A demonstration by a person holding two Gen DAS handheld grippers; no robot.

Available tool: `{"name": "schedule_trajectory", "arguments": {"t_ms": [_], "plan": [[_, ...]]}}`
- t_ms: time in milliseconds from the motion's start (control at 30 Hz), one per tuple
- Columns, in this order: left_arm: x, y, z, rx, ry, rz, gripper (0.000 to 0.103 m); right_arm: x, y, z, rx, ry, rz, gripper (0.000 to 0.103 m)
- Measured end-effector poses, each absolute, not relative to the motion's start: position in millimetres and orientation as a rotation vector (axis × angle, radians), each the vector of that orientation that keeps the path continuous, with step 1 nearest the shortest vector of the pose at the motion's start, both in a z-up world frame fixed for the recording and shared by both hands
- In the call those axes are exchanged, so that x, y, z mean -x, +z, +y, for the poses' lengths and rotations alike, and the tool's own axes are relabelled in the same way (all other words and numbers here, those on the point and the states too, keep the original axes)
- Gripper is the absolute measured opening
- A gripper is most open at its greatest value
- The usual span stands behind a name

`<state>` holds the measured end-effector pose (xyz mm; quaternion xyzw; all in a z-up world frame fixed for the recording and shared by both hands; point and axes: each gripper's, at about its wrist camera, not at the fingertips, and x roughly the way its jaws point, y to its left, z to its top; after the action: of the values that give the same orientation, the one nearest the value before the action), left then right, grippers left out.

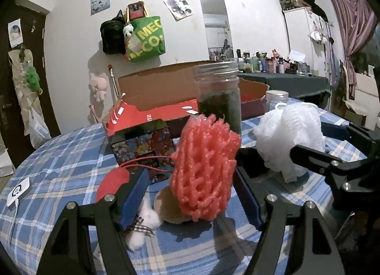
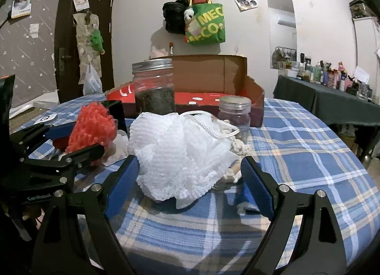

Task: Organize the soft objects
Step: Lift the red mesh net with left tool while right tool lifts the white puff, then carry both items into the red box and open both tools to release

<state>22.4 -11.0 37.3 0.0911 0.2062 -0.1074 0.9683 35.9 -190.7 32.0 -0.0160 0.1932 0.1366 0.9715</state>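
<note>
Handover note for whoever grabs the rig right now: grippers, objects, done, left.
Left gripper: open, jaws either side of the pink foam net, not clamped.
Right gripper: open, jaws either side of the white mesh pouf, not clamped.
Both soft items sit on the plaid tablecloth in front of the open cardboard box; two lidded jars stand between them and the box. Cotton balls lie by the left fingers.
Done: nothing visibly placed yet.
Left: probably close on each item and move it, likely into the box.
</note>
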Motion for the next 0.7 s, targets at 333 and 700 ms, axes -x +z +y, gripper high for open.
{"name": "schedule_trajectory", "arguments": {"t_ms": [333,700], "plan": [[-19.4,42.5,-12.5,-0.18,-0.243,0.385,0.042,-36.1,26.8,-182.6,0.038,0.334,0.368,0.043],[-13.6,66.5,-9.8,-0.178,-0.241,0.335,0.041,-24.9,51.2,-187.3,0.019,0.347,0.293,0.035]]}}
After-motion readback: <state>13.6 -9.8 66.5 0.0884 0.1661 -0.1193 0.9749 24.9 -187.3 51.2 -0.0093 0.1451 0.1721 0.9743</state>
